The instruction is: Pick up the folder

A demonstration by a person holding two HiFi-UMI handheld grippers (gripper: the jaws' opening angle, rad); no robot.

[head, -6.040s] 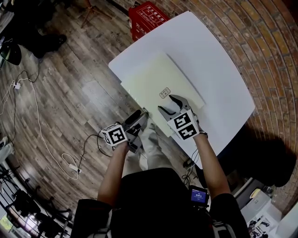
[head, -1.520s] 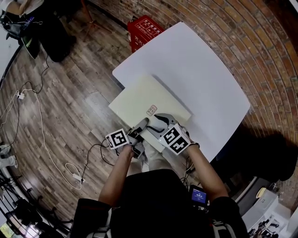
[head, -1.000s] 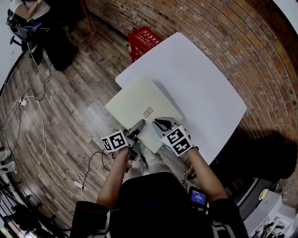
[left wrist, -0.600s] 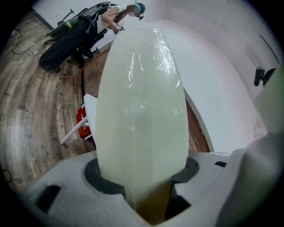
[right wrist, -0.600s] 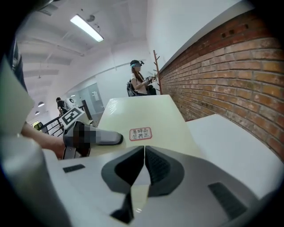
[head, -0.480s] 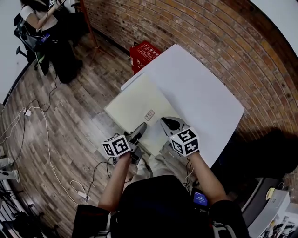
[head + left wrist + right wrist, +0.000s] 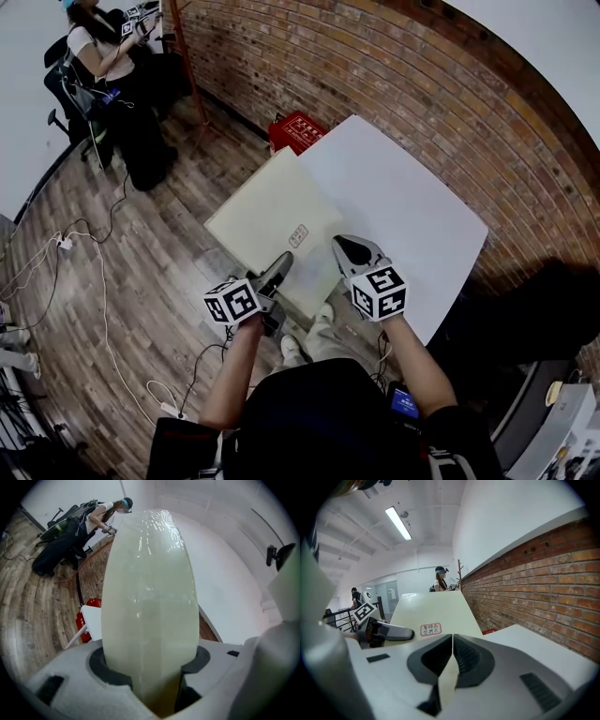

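Head view: near edge of folder [image 7: 272, 211] hidden under left gripper [image 7: 278, 267] and right gripper [image 7: 350, 251]; print on label [image 7: 299, 235] too small to read; table [image 7: 403, 197] left part covered by folder, near corner behind right gripper; red crate [image 7: 298, 130] partly hidden behind folder and table; seated person [image 7: 98, 56] too small for detail.
Left gripper view: folder fills centre, blocks scene behind; gripped end lost between jaws.
Right gripper view: label characters blurred; folder edge below pads hidden.
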